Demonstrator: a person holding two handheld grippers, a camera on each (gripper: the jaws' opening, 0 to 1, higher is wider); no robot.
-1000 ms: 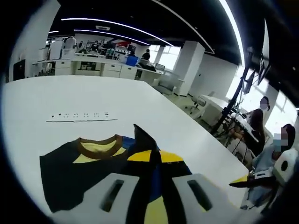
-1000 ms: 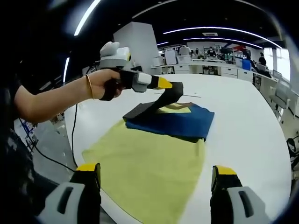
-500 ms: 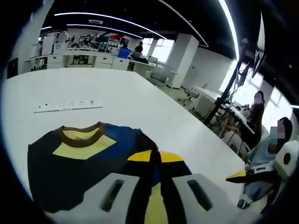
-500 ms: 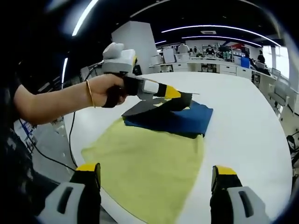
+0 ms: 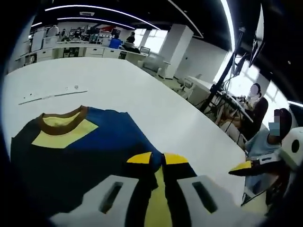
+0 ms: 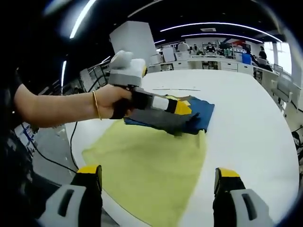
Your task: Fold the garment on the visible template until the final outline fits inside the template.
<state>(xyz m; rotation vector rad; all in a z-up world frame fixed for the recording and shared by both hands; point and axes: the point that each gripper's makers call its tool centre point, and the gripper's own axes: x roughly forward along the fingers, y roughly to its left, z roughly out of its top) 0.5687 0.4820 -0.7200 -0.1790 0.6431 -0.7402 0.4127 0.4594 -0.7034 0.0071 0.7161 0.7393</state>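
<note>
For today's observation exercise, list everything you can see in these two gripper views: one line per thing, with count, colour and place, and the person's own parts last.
Garment: one, navy with yellow panels and brown collar, folded on the cloth's far end.
Template cloth: one, yellow-green, spread on the table.
Table: one, white.
Power strip: one, white, on the table beyond the garment.
Seated people: two, at the room's side.
Left gripper: one, grey with yellow tips, shut on the garment.
Right gripper: one, grey with yellow tips, open over the cloth's near end.
Hand: one, holding the left gripper.
</note>
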